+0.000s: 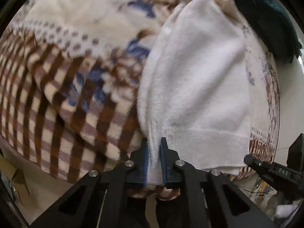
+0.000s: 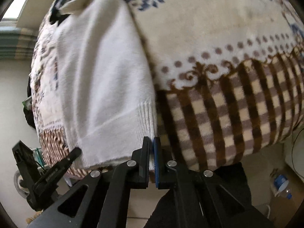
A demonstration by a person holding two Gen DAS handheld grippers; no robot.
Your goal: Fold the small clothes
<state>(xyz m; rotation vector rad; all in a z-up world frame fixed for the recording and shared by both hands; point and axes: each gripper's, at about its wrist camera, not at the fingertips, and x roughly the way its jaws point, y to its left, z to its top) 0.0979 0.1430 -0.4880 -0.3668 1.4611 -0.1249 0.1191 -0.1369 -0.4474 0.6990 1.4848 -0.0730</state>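
Observation:
A white knit garment (image 1: 199,79) lies spread on a patterned blanket (image 1: 62,87), its ribbed hem toward me. My left gripper (image 1: 154,142) is shut on the hem's left corner, and bunched white fabric fills the gap between its blue pads. In the right wrist view the same garment (image 2: 98,76) runs off to the left. My right gripper (image 2: 151,140) is shut on the hem's right corner, with a thin strip of white showing between the pads. Each gripper also appears from the side in the other's view: the right gripper (image 1: 250,160) and the left gripper (image 2: 76,152).
The blanket (image 2: 218,104) is cream with brown checks and blue flowers and drapes over a raised surface. A dark teal cloth (image 1: 266,19) lies at its far end. A water bottle (image 2: 281,186) and a cardboard box (image 1: 11,174) sit on the floor below.

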